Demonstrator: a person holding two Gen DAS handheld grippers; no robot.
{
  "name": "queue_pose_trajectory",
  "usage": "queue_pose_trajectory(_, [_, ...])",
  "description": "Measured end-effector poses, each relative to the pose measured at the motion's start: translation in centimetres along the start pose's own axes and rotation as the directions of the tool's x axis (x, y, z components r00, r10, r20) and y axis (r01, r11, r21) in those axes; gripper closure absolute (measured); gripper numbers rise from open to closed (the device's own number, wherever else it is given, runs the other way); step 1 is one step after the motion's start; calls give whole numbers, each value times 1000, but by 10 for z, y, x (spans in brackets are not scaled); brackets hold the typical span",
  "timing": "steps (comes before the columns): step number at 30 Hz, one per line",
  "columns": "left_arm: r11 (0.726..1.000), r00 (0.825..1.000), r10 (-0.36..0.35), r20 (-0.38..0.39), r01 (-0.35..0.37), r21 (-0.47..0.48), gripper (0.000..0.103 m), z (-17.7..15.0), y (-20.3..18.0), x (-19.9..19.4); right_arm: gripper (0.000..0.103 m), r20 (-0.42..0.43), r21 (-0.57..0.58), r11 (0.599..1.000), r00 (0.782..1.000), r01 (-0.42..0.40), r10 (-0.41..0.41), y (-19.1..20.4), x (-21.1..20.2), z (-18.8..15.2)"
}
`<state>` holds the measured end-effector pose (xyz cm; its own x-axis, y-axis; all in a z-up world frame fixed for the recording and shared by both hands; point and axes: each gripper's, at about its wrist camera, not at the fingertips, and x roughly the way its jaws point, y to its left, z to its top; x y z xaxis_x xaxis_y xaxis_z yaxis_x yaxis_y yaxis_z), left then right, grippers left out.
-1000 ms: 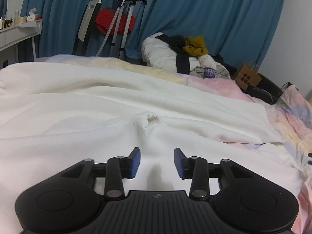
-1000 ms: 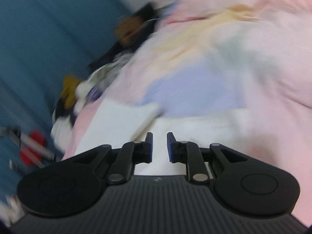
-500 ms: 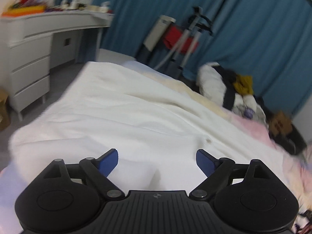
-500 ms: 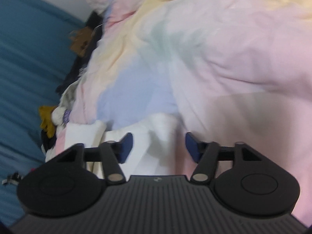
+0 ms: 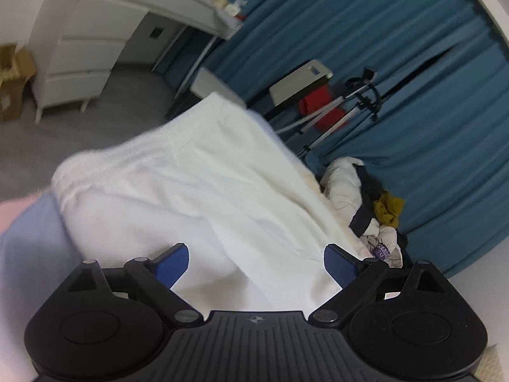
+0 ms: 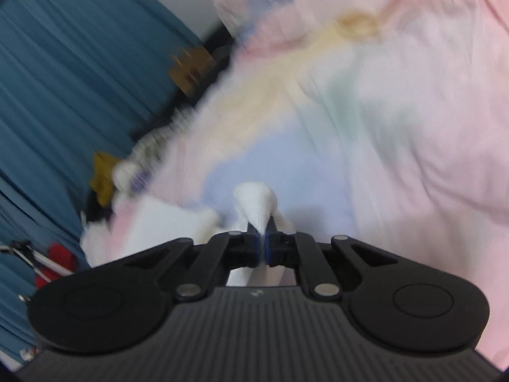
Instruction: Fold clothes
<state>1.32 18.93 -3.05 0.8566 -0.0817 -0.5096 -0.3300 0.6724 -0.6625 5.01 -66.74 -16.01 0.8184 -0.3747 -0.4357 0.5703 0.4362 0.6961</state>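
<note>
While the left gripper [image 5: 256, 262] hangs above the white garment [image 5: 203, 191] with its blue-padded fingers [image 5: 171, 262] spread wide and gripping nothing, the right gripper [image 6: 261, 248] has its fingers pressed narrow on a bunched fold of the same white garment [image 6: 256, 203], which rises as a small peak just past the fingertips. In the left wrist view the garment lies spread over the bed [image 5: 28, 238], reaching from between the fingers out to the bed's far edge, with a seam line running across it near that edge. The bed's pastel sheet [image 6: 397, 121], pink, blue and yellow, fills most of the right wrist view, which is blurred.

A brown cardboard box [image 5: 12, 76] stands open on the grey floor [image 5: 105, 111] beyond the bed, beside a white drawer unit [image 5: 82, 63]; its contents cannot be made out. Small items line the top of that unit, too blurred to name. A pile of clothes [image 5: 372, 210], white, black and mustard, sits at the bed's far side against the blue curtain [image 5: 413, 79]. One pale piece in the pile carries a purple print, but its letters cannot be read.
</note>
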Motion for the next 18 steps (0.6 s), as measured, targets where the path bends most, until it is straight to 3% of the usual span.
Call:
queue_pose_trajectory(3, [998,1000,4,-6,-4,-57,10,-1,8,-3,97,107,19,1000,994,4,-6,3,-13,8])
queue_pose_trajectory(6, [993,998,58,-21,-60,-99,10,-2,21,-18,97,88,11,996,992,90,-91,-8,-2,8])
queue_pose_trajectory(9, [978,992,86,-92,-101,-180,12,-3,37,-19,97,7,40,987,988,156,-157,-25,15,4])
queue_pose_trajectory(12, [955,980,106,-166,-147,-256,13,-3,53,-20,97,-19,63,983,985,174,-174,-33,20,3])
queue_pose_trajectory(15, [937,972,151,-178,-198,-288,15,5,63,0,97,-9,32,985,985,172,-171,-26,17,0])
queue_pose_trajectory(17, [923,968,143,-205,-205,-325,34,8,71,19,97,-4,22,987,987,161,-161,-22,14,-1])
queue_pose_trajectory(18, [913,965,142,-221,-214,-347,38,5,73,25,97,-1,18,988,988,156,-156,-20,12,-2])
